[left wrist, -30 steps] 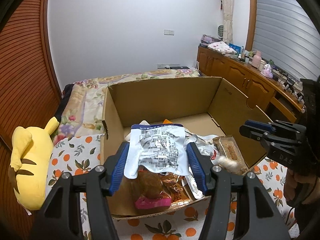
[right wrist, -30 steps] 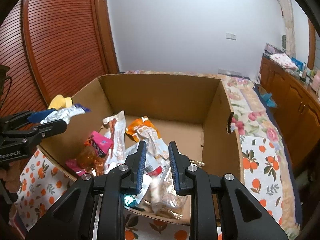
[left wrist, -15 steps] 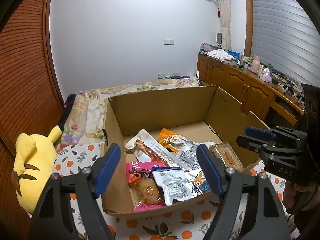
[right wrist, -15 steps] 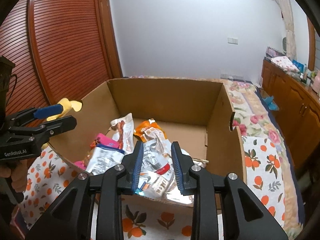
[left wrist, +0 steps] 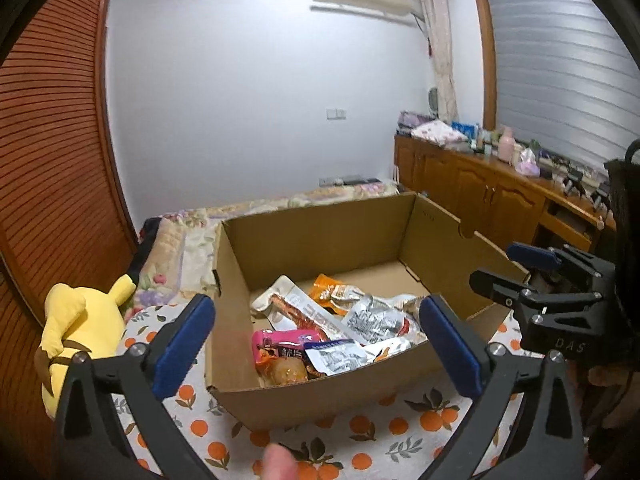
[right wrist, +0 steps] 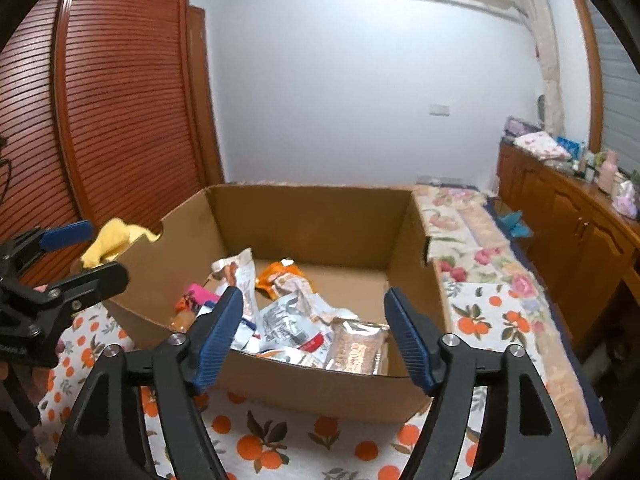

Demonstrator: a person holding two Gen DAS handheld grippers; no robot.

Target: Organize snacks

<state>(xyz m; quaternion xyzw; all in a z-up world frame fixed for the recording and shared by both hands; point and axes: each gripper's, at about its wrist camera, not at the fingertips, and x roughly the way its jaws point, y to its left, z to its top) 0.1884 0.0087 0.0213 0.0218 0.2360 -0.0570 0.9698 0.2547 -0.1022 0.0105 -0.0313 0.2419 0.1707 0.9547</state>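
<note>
Left wrist view shows our left hand-held gripper [left wrist: 318,344] and right hand-held gripper [right wrist: 314,334] just spread open and empty, their snack packets [left wrist: 340,354] now dropped in the cardboard box [left wrist: 320,236].

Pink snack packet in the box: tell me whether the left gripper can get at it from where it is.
Probably yes. The left gripper is open and empty, the cardboard box has no lid, and the pink snack packet lies on top near the front wall.

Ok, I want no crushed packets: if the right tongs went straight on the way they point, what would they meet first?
Probably the snack packets heaped in the cardboard box, just past its near wall. The right tongs are open and empty, having just opened; depth is unclear.
</note>
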